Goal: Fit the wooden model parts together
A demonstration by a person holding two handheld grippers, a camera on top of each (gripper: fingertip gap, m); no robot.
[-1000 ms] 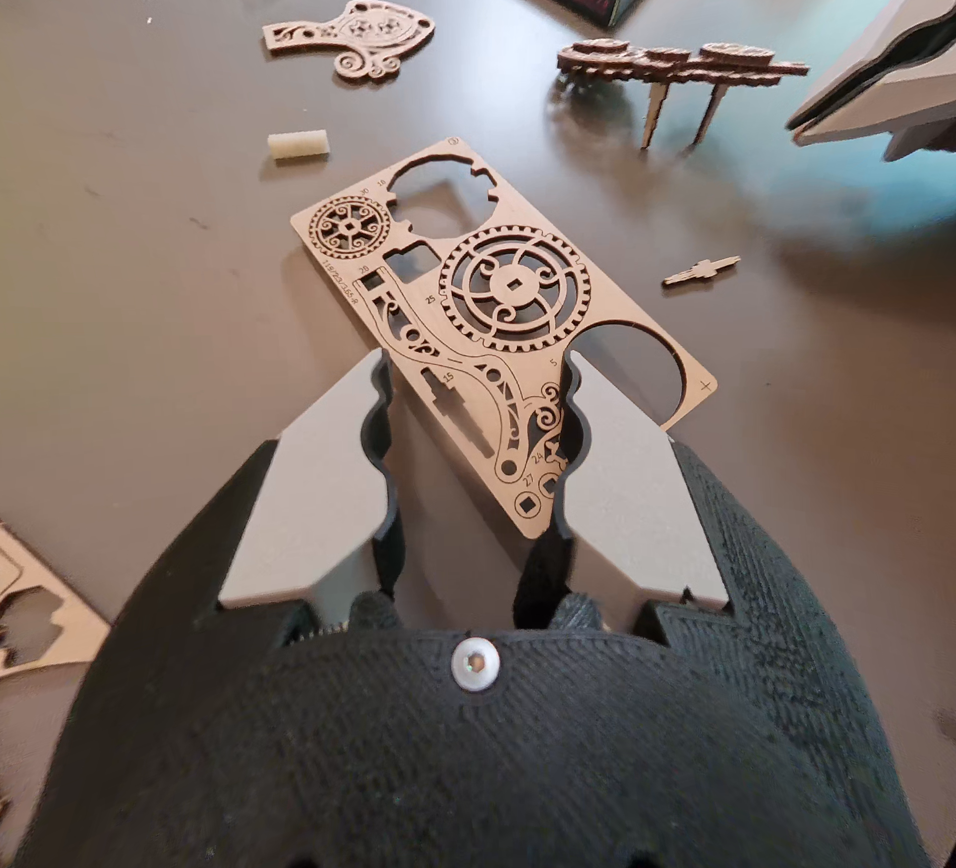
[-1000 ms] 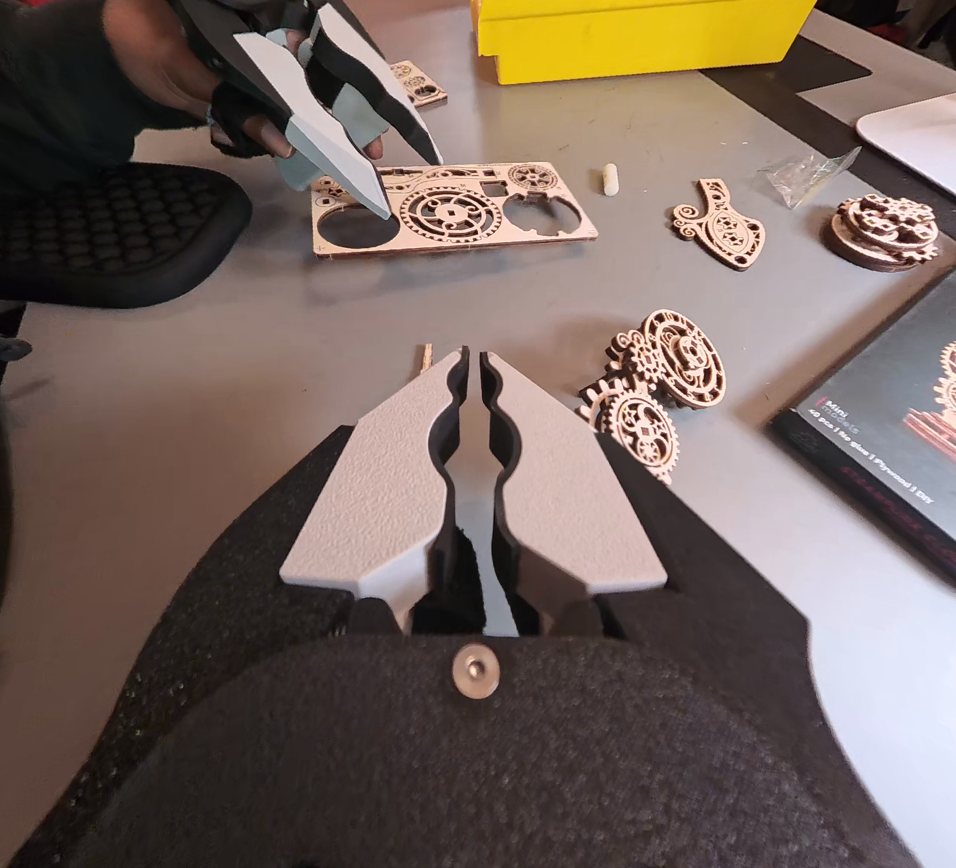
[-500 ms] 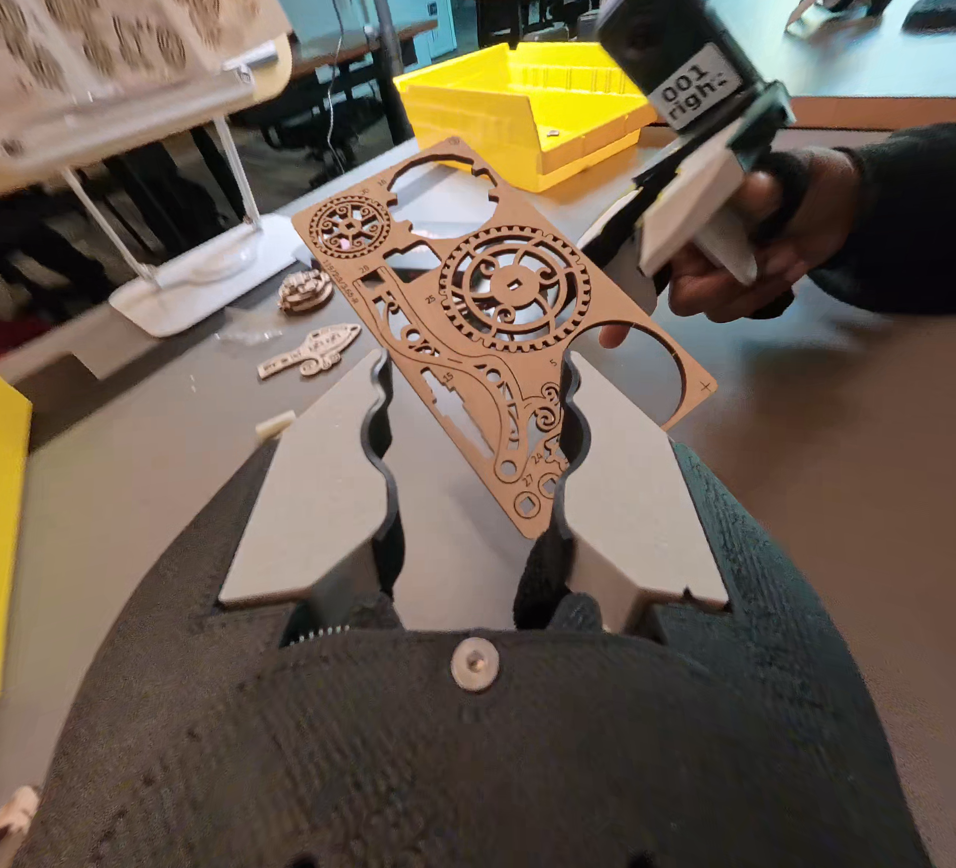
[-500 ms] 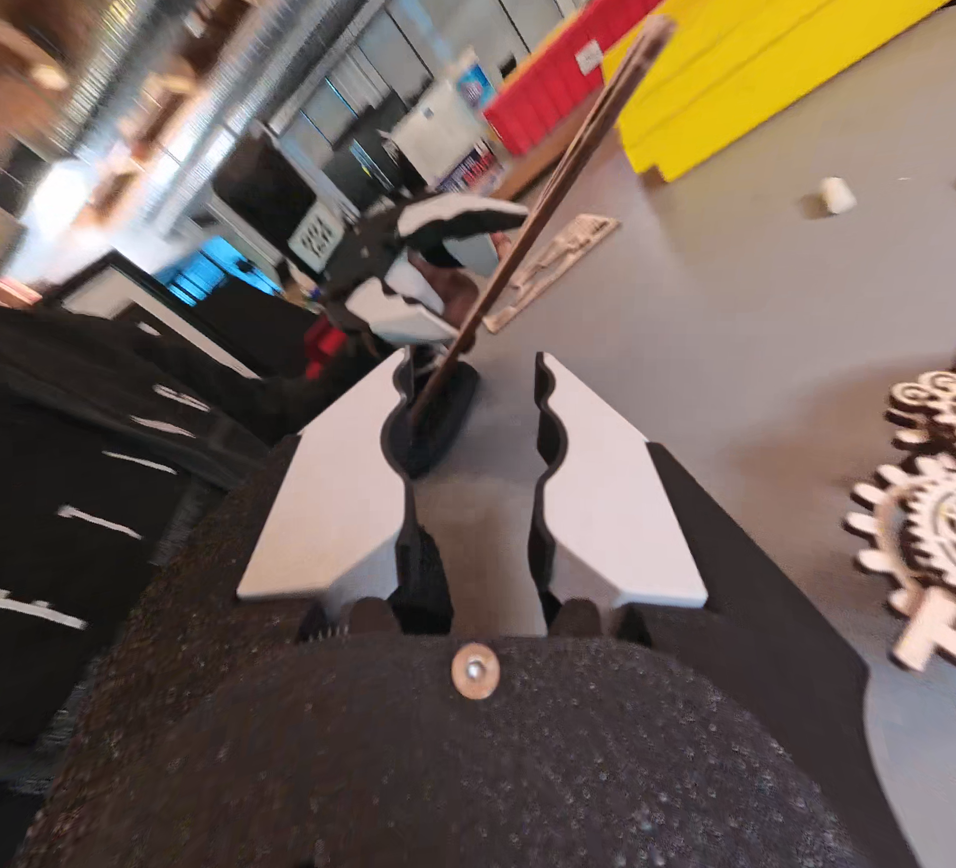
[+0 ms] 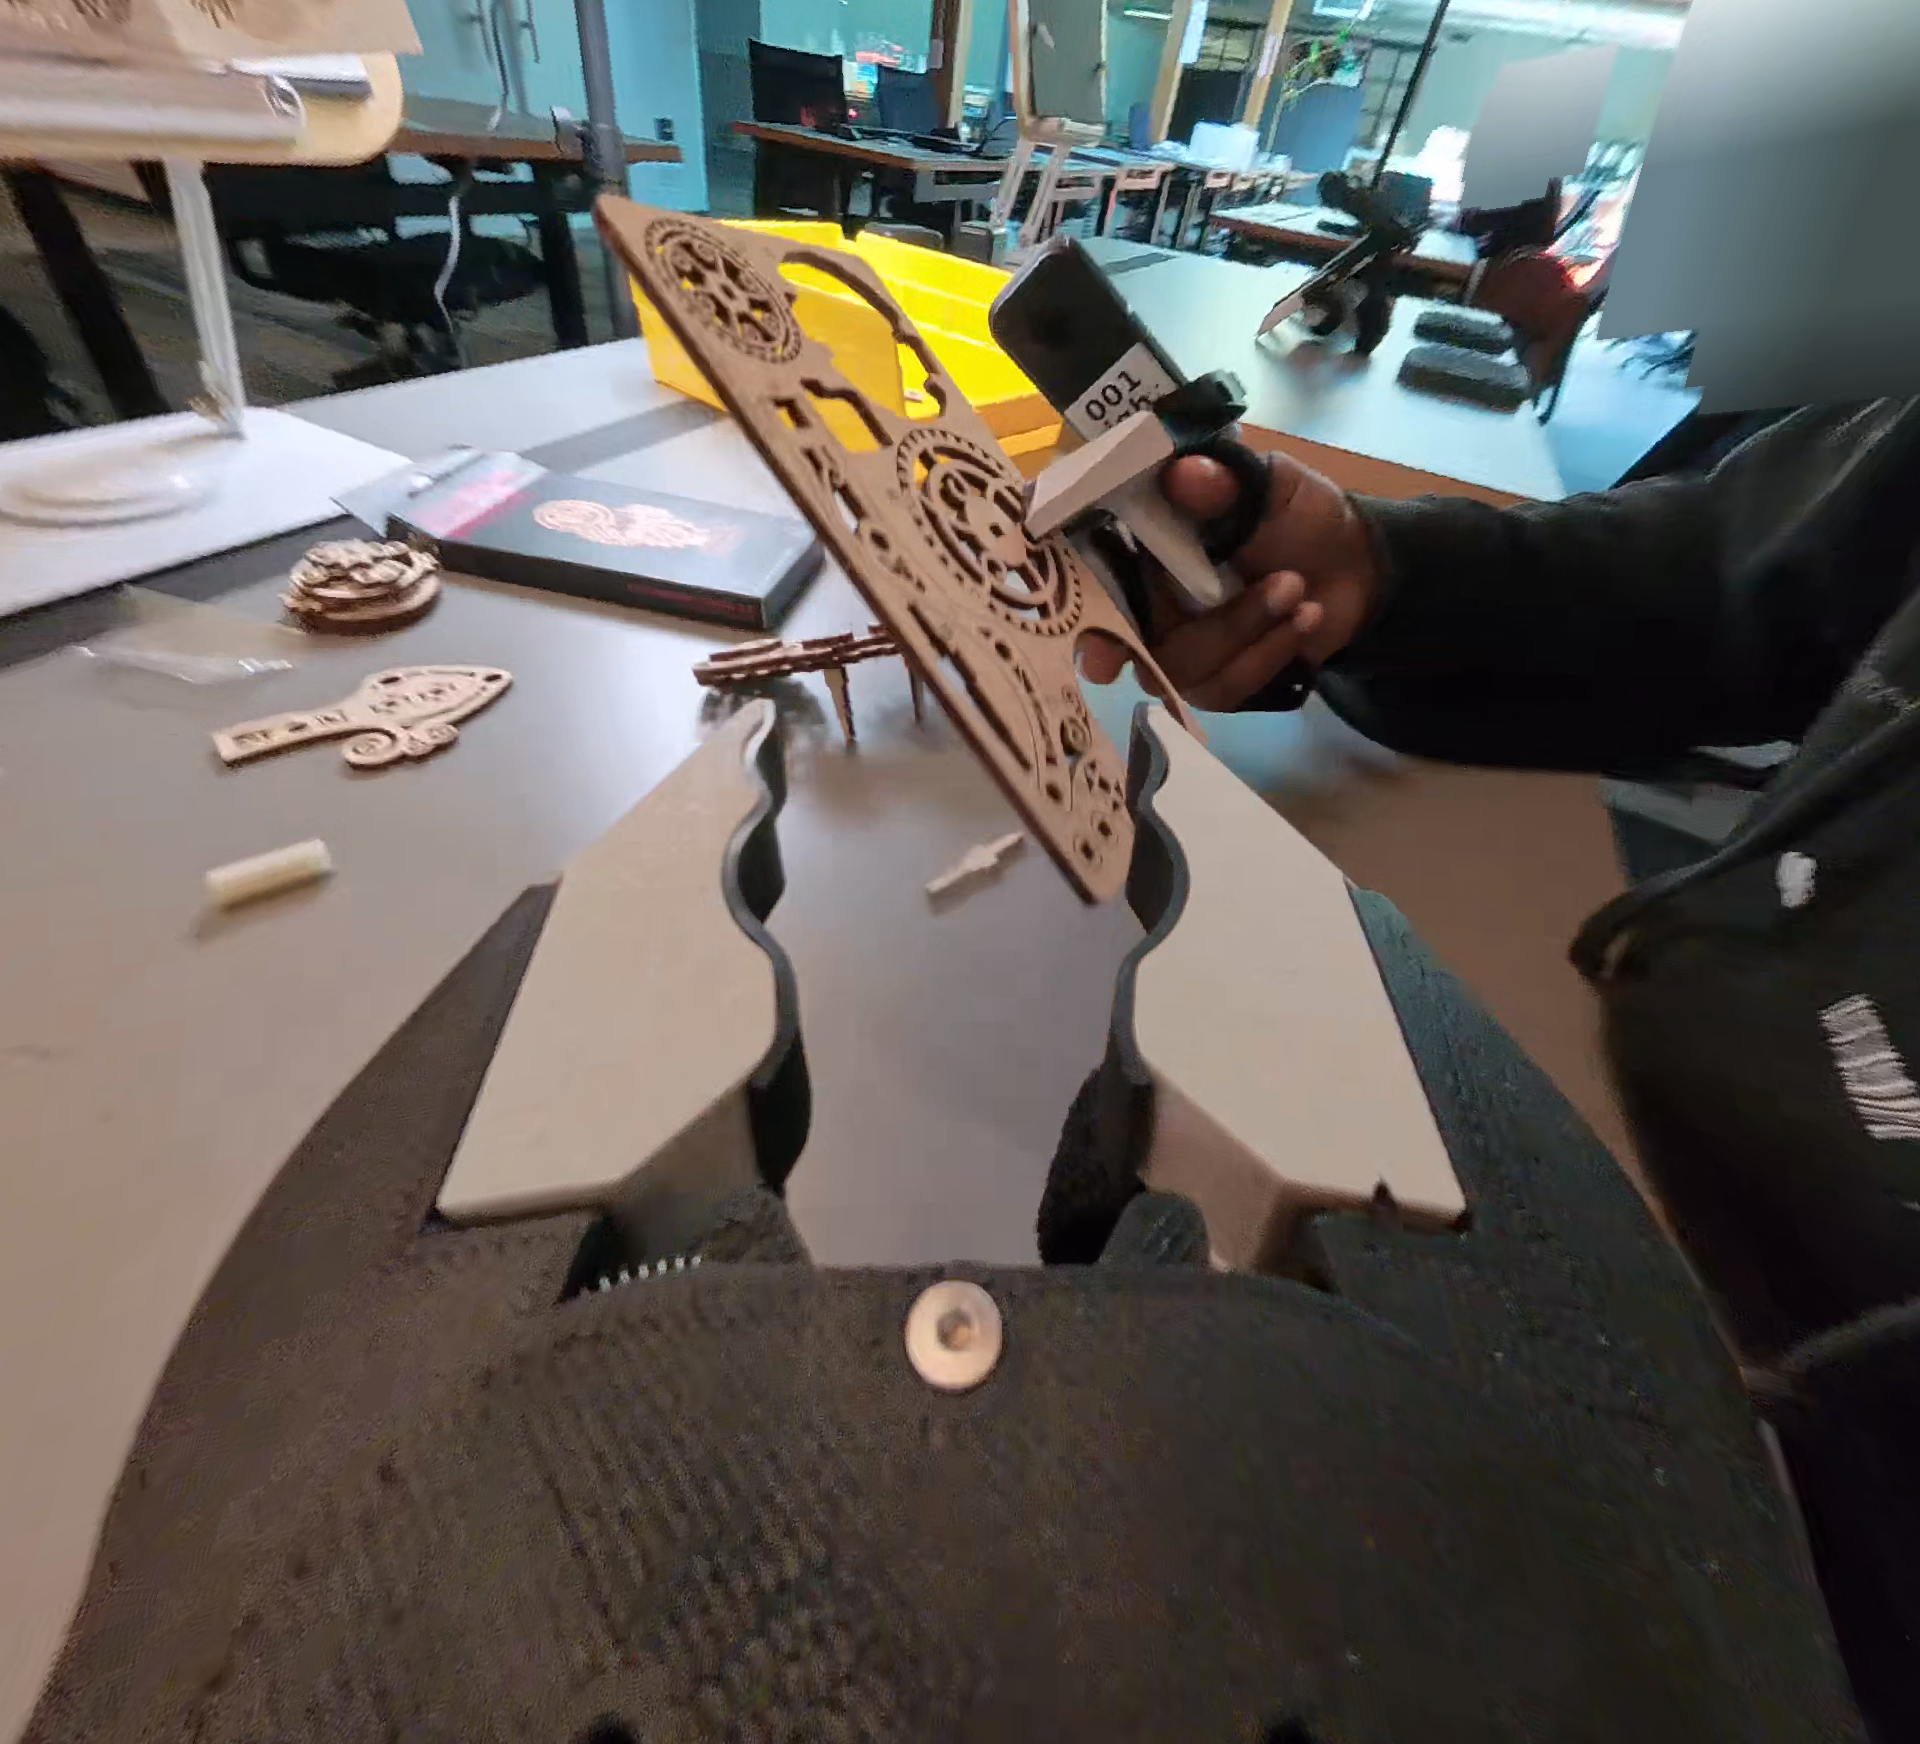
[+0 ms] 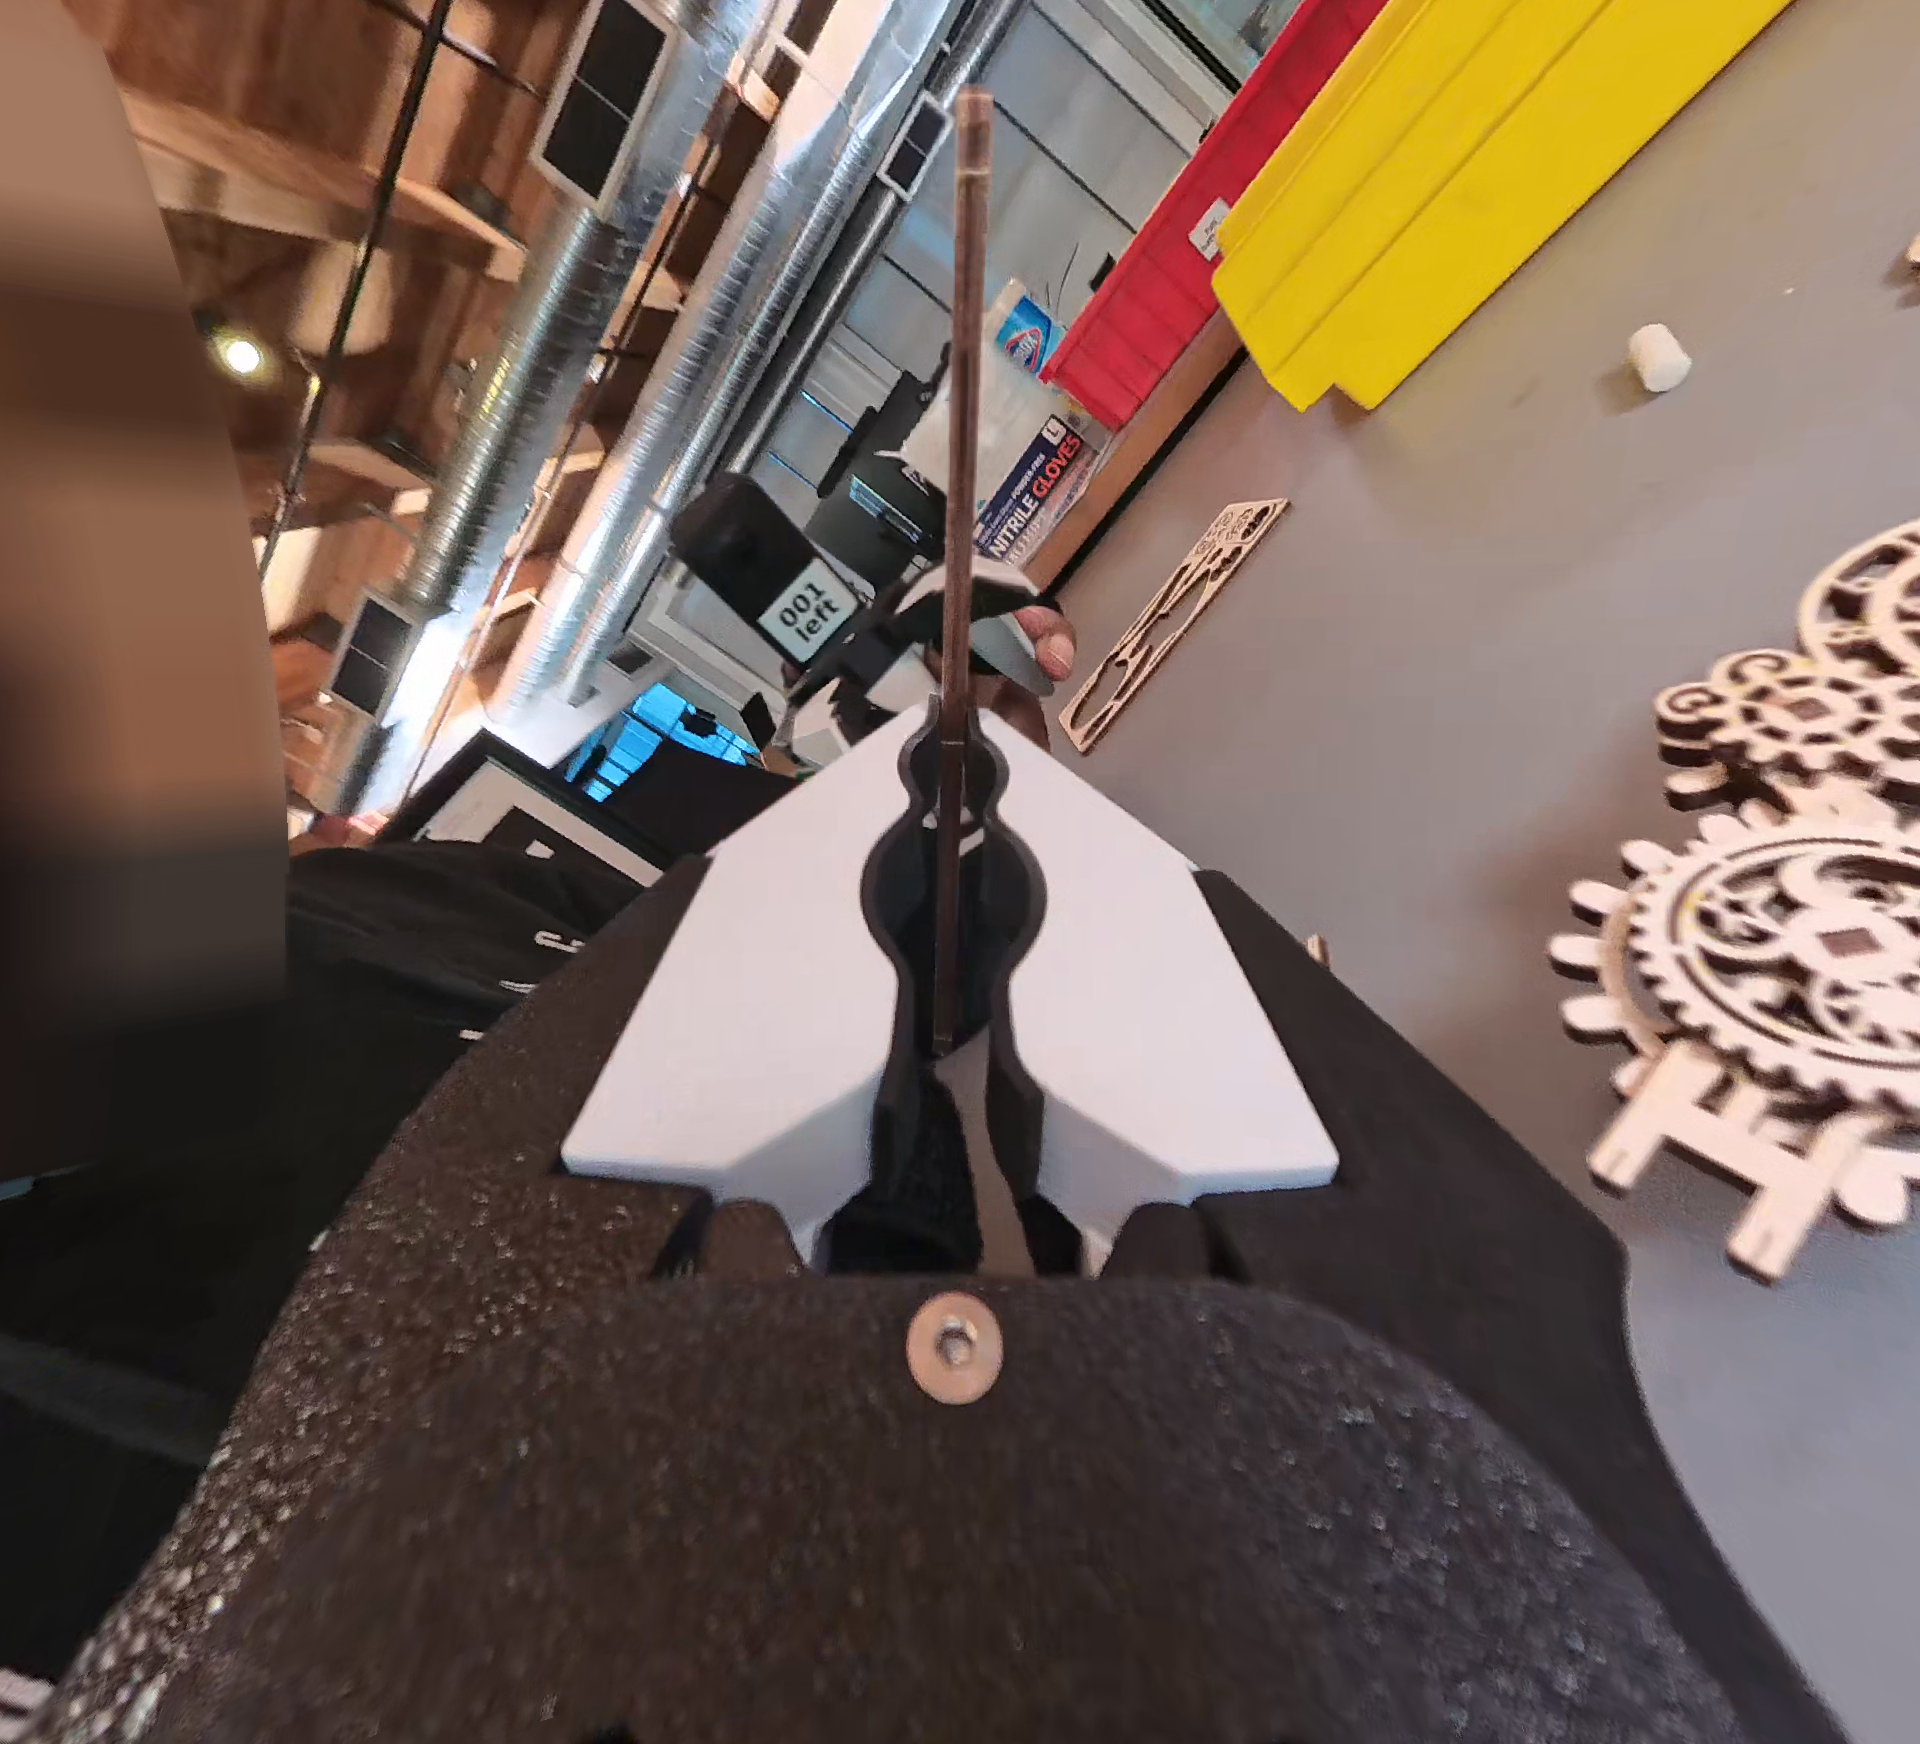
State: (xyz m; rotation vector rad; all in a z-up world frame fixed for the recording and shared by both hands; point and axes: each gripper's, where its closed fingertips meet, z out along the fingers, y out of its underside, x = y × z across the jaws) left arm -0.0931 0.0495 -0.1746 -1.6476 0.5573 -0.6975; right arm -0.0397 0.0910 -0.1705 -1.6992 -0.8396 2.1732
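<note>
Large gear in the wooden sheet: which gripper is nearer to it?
Right. The right gripper clamps the wooden parts sheet beside the large gear; the left gripper is open, lower down, at the sheet's bottom corner.

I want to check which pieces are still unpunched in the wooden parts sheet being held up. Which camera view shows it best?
The left wrist view: the wooden parts sheet shows its face, with gears and empty cut-outs visible. In the right wrist view it appears edge-on, a thin dark line between the right gripper's shut jaws, so no pieces can be read there.
</note>
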